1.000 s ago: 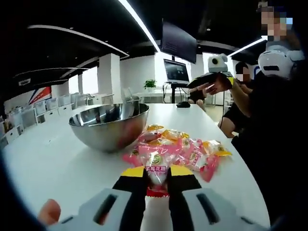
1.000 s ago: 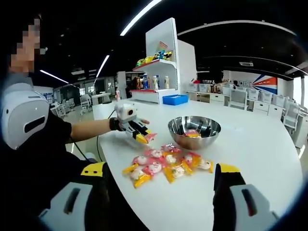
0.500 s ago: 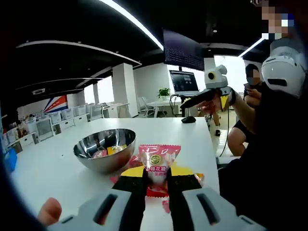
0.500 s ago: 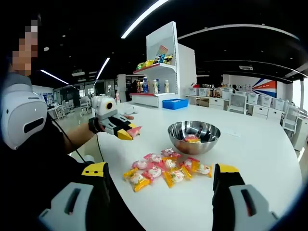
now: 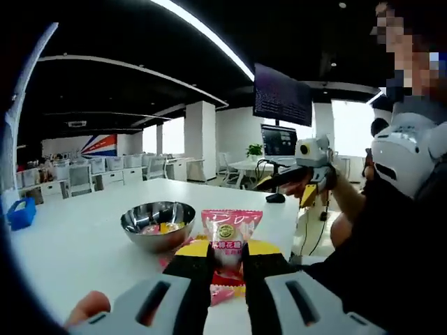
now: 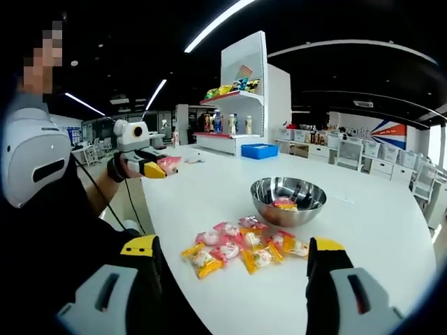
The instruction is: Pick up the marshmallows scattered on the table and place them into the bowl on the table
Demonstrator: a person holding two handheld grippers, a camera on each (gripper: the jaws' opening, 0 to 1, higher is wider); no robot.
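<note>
Left gripper view: left gripper (image 5: pixel 228 259) raised above table (image 5: pixel 77 241), jaws clamped on pink marshmallow packet (image 5: pixel 230 234) held upright. Steel bowl (image 5: pixel 157 225) beyond, left of packet, few packets inside. Right gripper (image 5: pixel 292 174) at right, held level in person's outstretched hand.

Right gripper view: right gripper (image 6: pixel 234 259) jaws spread wide, nothing between. Marshmallow pile (image 6: pixel 241 243) on table just before bowl (image 6: pixel 288 199). Left gripper (image 6: pixel 149 165) held high at left off table edge, pink packet (image 6: pixel 168 164) at tip.
</note>
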